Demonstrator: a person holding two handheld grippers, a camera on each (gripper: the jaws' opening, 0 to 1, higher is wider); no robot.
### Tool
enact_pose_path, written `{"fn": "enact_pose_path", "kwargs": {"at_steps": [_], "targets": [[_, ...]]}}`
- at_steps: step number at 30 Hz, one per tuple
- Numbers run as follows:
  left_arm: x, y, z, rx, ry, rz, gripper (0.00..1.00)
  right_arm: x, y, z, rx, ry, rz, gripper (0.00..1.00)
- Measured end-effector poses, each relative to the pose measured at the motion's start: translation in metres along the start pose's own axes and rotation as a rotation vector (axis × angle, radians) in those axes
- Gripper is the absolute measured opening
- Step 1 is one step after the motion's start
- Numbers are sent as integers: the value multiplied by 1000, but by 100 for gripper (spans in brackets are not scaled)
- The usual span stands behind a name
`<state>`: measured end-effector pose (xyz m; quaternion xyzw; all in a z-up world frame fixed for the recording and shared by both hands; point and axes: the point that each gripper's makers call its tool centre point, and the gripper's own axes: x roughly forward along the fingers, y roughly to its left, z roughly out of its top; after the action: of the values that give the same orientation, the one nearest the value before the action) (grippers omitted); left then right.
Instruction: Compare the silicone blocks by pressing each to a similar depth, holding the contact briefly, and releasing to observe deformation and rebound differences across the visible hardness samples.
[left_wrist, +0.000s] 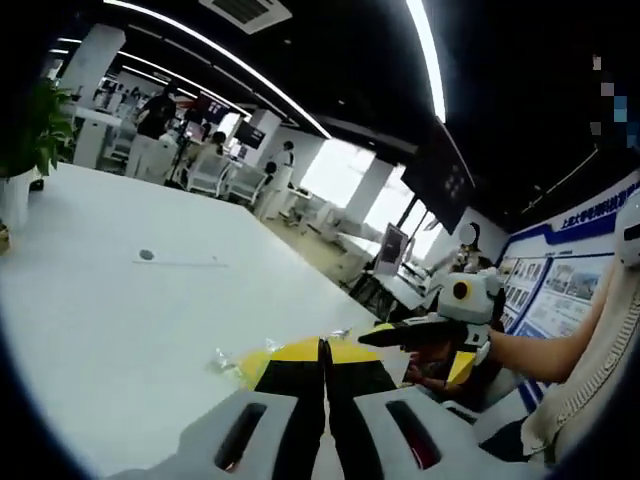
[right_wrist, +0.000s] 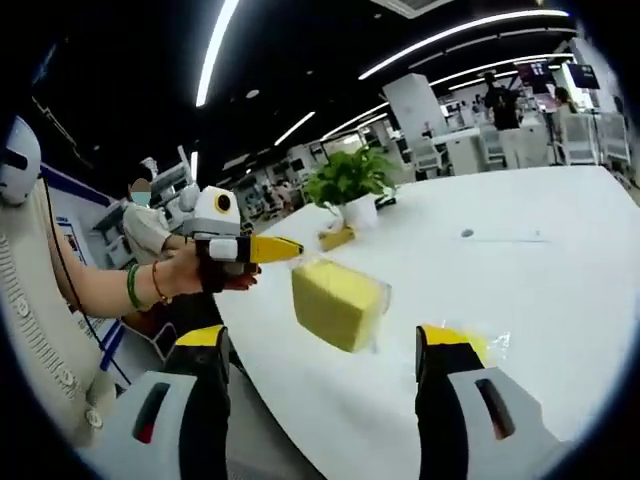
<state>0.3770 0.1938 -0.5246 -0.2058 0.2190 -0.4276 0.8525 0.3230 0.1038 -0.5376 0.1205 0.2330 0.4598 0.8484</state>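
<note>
One yellow silicone block (right_wrist: 338, 302), seemingly wrapped, lies on a white table (right_wrist: 560, 270).

Left gripper (left_wrist: 323, 370): grey moulded jaw bodies with dark slots showing red inside, black fingers tipped yellow. Right gripper (right_wrist: 322, 350): same build, grey shells with slotted red-lit openings, black fingers, yellow tips. Seen from the side, each gripper carries a white housing with a yellow-ringed detail and a yellow-and-black jaw. Person wears a cream ribbed knit sleeve (left_wrist: 590, 345), a green bracelet (right_wrist: 131, 286) and a thin orange band beside it.
</note>
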Motion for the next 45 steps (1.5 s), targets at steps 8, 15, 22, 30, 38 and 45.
{"fn": "enact_pose_path", "kwargs": {"at_steps": [8, 15, 22, 30, 38, 45], "targets": [[1, 31, -39, -33, 77, 51, 0, -20, -6, -12, 38, 4, -71, 75], [-2, 72, -51, -107, 101, 101, 0, -28, -9, -16, 66, -7, -117, 72], [-1, 110, -43, -111, 92, 146, 0, -38, -20, -21, 93, -14, -181, 71], [1, 155, -58, -123, 137, 214, 0, -42, -22, -38, 135, 8, -220, 70], [7, 181, -81, -107, 219, 243, 0, -46, -28, -45, 165, 7, -252, 69], [13, 201, -95, -78, 282, 271, 0, -48, -30, -47, 177, 6, -271, 69]]}}
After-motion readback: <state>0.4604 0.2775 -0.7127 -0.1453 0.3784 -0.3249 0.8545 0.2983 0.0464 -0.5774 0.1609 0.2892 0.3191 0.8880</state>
